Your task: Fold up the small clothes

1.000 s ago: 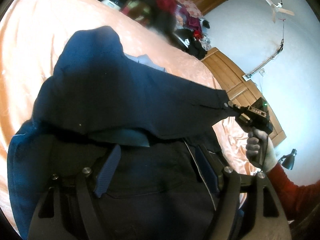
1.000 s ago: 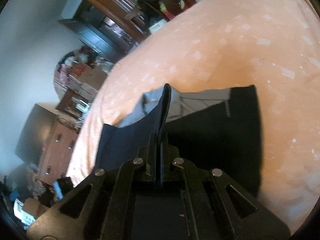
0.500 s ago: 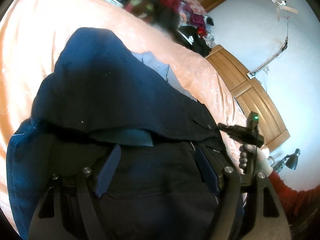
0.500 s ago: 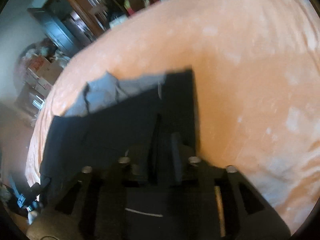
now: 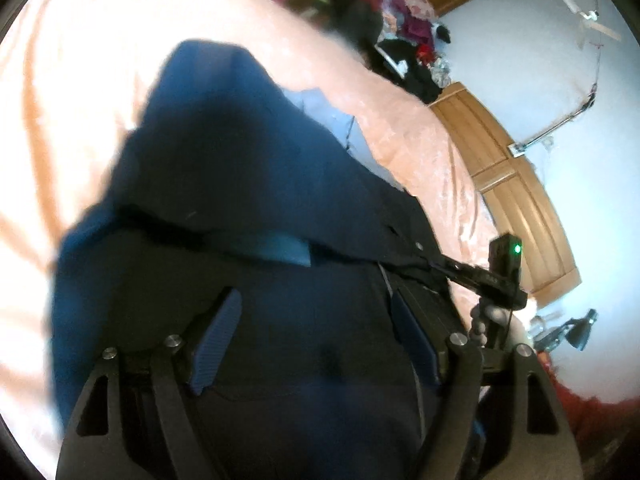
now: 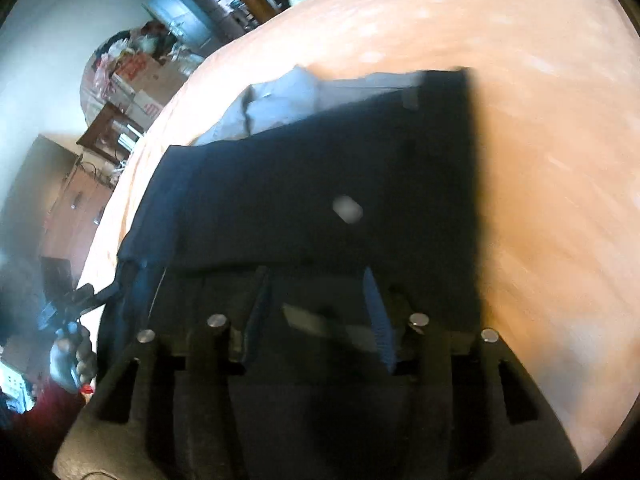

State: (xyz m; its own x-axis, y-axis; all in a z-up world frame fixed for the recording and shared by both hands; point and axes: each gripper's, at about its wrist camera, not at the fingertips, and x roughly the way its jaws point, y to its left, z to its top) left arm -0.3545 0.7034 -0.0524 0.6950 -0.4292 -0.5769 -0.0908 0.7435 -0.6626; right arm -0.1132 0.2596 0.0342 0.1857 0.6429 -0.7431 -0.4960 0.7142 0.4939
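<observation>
A dark navy garment point(image 5: 260, 184) lies folded over on the orange bed sheet point(image 5: 80, 80), with a pale grey-blue piece point(image 5: 332, 116) showing at its far edge. My left gripper point(image 5: 314, 336) hovers open just above the navy cloth and holds nothing. My right gripper point(image 6: 316, 312) is open too, its blue pads point(image 6: 376, 320) spread over the garment point(image 6: 340, 168). Seen from the left wrist, the right gripper point(image 5: 430, 262) sits at the garment's right edge, held by a hand point(image 5: 484, 320). The left gripper point(image 6: 86, 296) shows at the garment's left corner.
The orange sheet point(image 6: 540, 120) stretches bare to the right of the garment. A pile of clothes point(image 5: 400, 28) lies at the far side of the bed. A wooden headboard point(image 5: 520, 200), a desk lamp point(image 5: 580, 324), boxes point(image 6: 136, 76) and a dresser point(image 6: 76, 216) surround the bed.
My right gripper carried the garment's edge down over the rest, then opened and let it go. The lifted flap now lies flat. The left gripper stayed open.
</observation>
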